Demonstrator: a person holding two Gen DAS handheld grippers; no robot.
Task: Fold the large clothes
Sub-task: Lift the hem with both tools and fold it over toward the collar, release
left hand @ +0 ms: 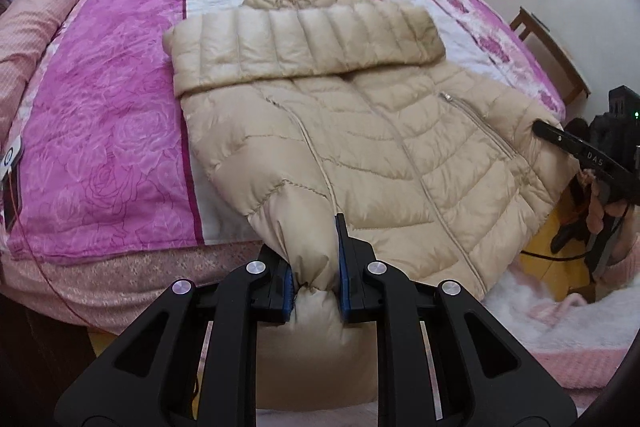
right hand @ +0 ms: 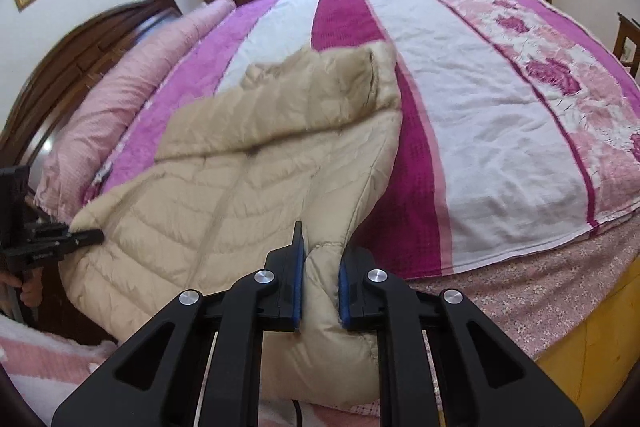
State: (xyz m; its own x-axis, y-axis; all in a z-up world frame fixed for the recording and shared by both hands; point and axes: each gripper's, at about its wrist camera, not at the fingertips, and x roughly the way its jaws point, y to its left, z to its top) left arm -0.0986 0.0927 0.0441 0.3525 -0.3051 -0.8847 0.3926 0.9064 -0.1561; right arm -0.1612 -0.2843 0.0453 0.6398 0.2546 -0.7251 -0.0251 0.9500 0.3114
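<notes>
Jacket (left hand: 360, 131) lies front-up on the bed (left hand: 120, 107), hem end hanging over the near edge. One sleeve (left hand: 304, 43) is folded across the chest, collar toward the far side. Left gripper (left hand: 316, 267): jaws clamped on a bunched hem corner, fabric bulging between the blue pads (left hand: 343, 267). Right gripper (right hand: 320, 275): jaws clamped on the opposite hem corner, same bulge between the pads. In the left view the right gripper shows at the jacket's right edge. Pink quilt roll (right hand: 132, 95) lies along the headboard (right hand: 80, 55) side, apart from the jacket. Striped magenta-and-white bedspread (right hand: 460, 107) underneath.
</notes>
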